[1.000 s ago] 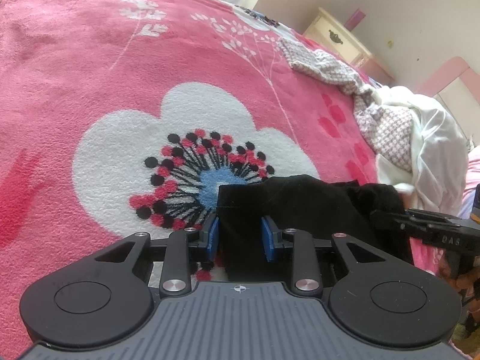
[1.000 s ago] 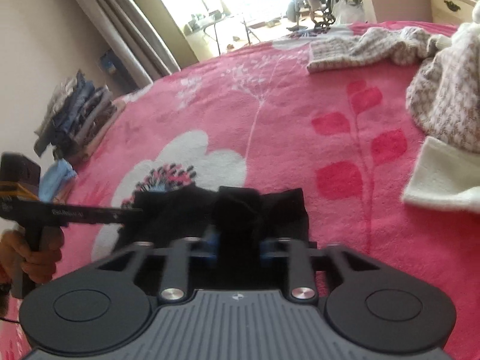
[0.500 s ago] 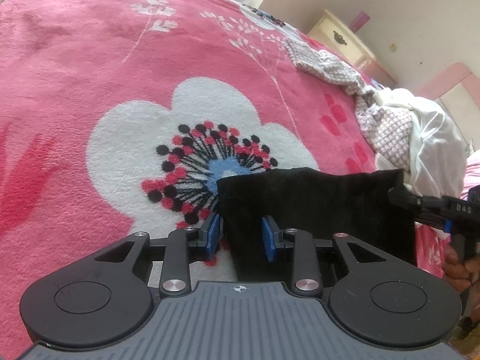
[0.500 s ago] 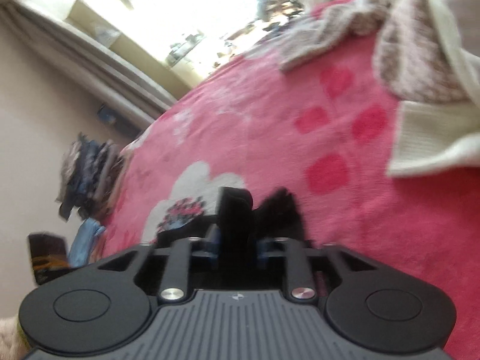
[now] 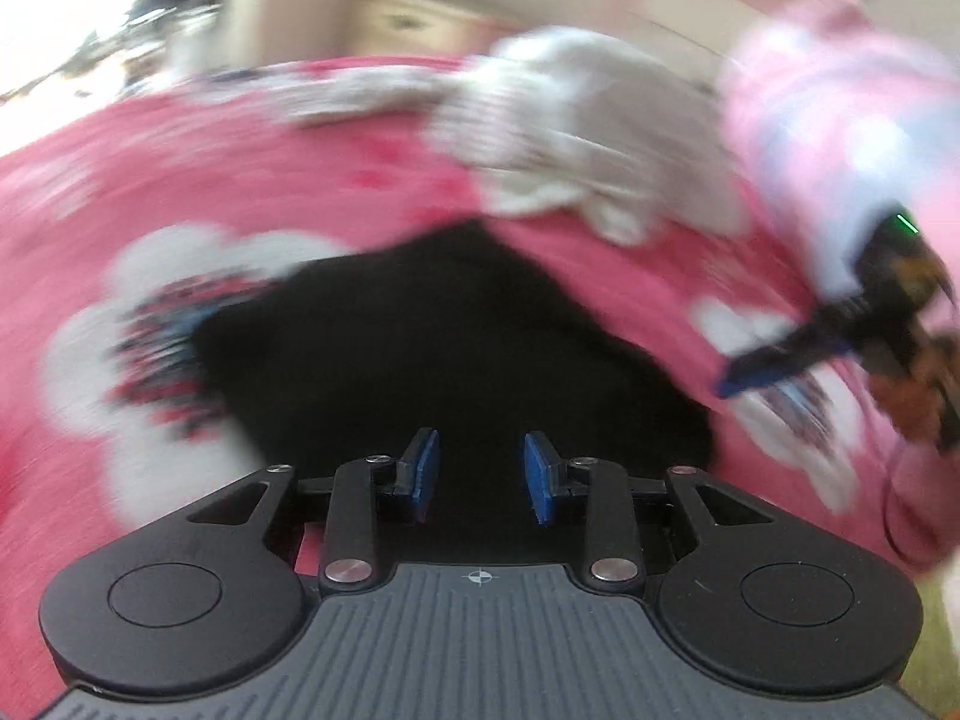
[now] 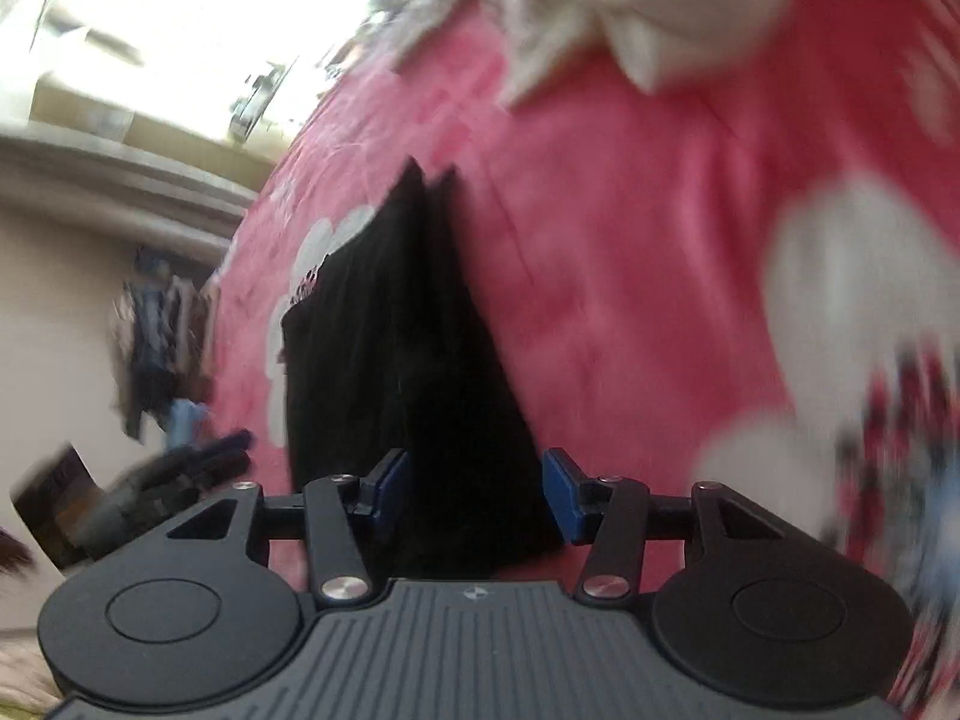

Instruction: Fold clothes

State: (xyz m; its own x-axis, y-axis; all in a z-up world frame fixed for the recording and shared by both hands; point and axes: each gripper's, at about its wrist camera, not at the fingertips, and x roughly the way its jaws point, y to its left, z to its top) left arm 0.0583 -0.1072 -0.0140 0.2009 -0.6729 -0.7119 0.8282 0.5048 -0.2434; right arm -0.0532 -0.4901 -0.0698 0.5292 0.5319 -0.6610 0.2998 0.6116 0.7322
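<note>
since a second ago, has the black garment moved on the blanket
Yes. The black garment lay just right of the flower; now it spreads out further right, away from it.

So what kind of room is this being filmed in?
Most likely a bedroom: a pink flowered blanket covers what looks like a bed, a cream bedside cabinet stands by the wall, and pale clothes are heaped beside the black garment being folded.

Open pink blanket (image 6: 630, 300) to my right side, room to pass. Ahead, the heap of pale clothes (image 5: 576, 144) blocks the far edge.
</note>
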